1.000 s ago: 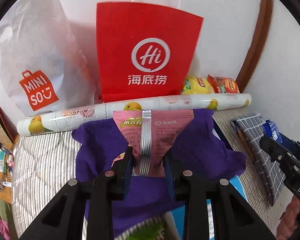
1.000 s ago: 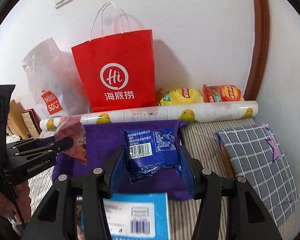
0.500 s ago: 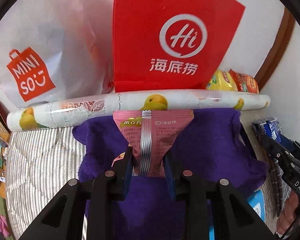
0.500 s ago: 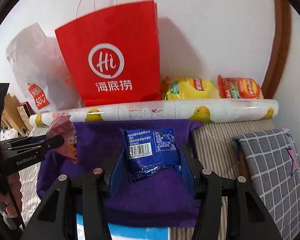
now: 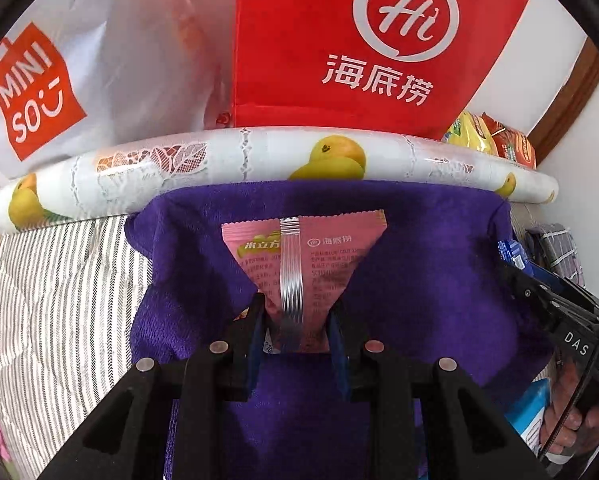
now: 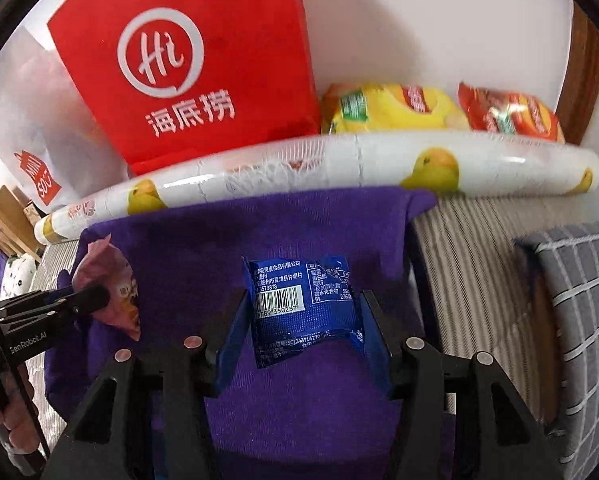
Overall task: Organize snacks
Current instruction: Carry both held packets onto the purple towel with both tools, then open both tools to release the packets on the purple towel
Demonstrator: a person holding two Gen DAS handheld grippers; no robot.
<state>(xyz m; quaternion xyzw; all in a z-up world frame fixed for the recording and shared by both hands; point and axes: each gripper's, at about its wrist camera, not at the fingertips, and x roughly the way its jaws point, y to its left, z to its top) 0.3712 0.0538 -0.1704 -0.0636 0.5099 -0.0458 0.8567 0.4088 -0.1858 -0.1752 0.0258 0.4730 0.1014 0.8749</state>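
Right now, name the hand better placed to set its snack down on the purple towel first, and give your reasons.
Roughly even, slightly left. The left gripper holds the pink packet and the right gripper the blue packet, both over the purple towel; the pink one looks nearer its middle.

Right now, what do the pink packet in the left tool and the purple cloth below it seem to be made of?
The pink triangular snack packet looks like thin glossy plastic film, judging by its shiny ribbed seam. The purple cloth looks like soft matte terry or fleece, judging by its fuzzy nap.
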